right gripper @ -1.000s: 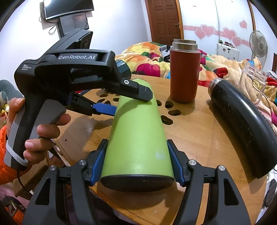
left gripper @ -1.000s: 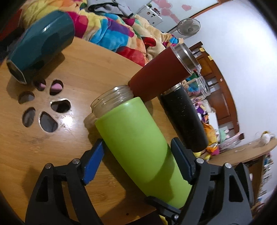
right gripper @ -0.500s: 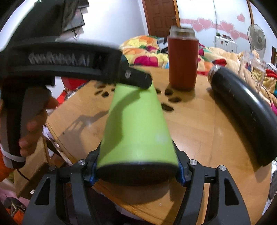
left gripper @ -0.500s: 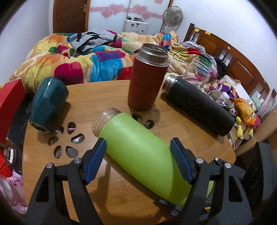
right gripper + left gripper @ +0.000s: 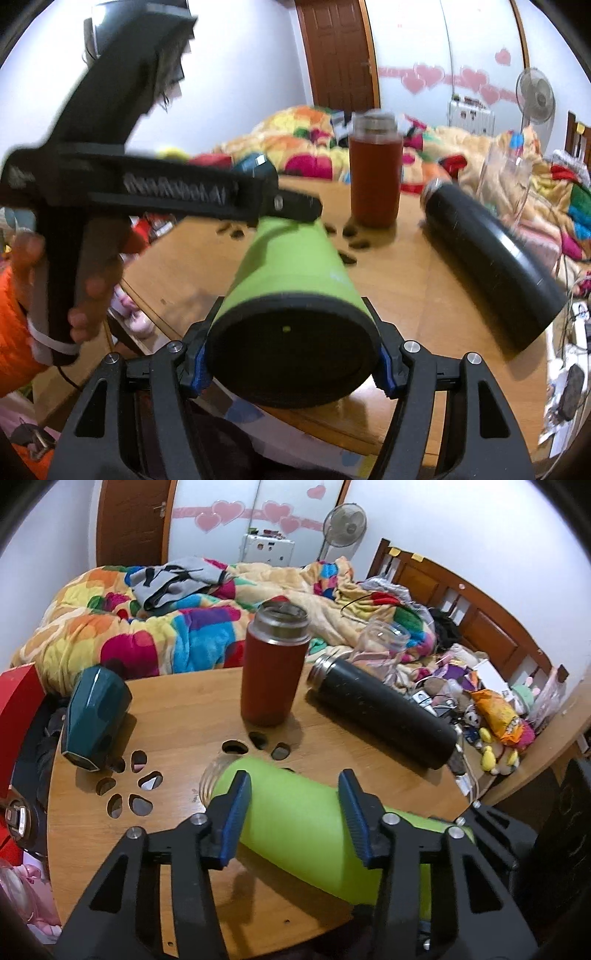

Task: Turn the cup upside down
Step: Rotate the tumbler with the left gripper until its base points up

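While the round wooden table [image 5: 192, 701] fills the middle of both views, we see our green cup [image 5: 303, 823] lying nearly level across the lower centre of the left wrist view, its threaded mouth pointing toward the flower cut-outs at centre. A second ago it leaned steeply against the red flask [image 5: 271, 668]; now it is well apart from that flask, which stands upright in the upper middle, and from the black flask [image 5: 380, 716] lying on its side at right. Our right gripper [image 5: 291, 369] stays clamped on the cup's black base at the bottom of its frame, carrying it. Our left gripper [image 5: 293, 812] has narrowed: half a second ago its blue pads stood clear, now they sit against the body's sides, though whether they press we cannot tell. We judge the flip half done, mouth yet to turn downward.
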Demonstrator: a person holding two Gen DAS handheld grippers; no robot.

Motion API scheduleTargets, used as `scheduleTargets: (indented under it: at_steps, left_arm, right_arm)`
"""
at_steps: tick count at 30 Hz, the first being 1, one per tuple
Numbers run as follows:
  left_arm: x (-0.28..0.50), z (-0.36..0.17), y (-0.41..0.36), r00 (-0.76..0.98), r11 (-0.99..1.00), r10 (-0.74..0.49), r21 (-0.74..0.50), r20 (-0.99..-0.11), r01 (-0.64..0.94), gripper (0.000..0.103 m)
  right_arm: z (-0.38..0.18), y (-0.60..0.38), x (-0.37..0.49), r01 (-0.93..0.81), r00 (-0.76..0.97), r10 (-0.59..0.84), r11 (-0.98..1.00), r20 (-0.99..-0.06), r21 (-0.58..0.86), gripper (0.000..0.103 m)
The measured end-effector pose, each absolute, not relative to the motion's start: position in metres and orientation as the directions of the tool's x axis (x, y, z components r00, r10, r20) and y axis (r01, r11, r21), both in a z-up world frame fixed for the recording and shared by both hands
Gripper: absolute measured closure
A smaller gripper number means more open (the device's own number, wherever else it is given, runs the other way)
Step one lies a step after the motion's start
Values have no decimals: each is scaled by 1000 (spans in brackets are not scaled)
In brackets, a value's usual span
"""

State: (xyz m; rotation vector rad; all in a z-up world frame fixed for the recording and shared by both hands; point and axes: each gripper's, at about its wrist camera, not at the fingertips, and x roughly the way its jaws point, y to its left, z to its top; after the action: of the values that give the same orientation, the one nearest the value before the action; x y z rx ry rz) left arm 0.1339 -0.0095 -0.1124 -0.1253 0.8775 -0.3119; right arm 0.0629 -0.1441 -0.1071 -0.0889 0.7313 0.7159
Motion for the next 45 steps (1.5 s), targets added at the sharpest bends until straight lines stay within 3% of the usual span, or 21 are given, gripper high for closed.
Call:
scheduleTargets:
  at_steps: [7,14,30,45]
  left_arm:
    - [124,-95,-3,580,906,-422,-342,-696,249,63]
    - [119,-89,10,599,904,-424,-357,-679,235,63]
    - [106,-78,64,665,933,-339,-329,-665,146,63]
    - [89,-68,90,714,940,-303,-323,-631,113,45]
  right_arm:
    - [-68,-150,49,-646,582,596,752,-553,131,40]
    - [-53,-152,50,-652,594,602,749,-533,119,40]
    - [-29,-109,99,-668,560,557,742,-614,63,40]
    - [-26,-69,127,-659,538,495,752,-682,26,40]
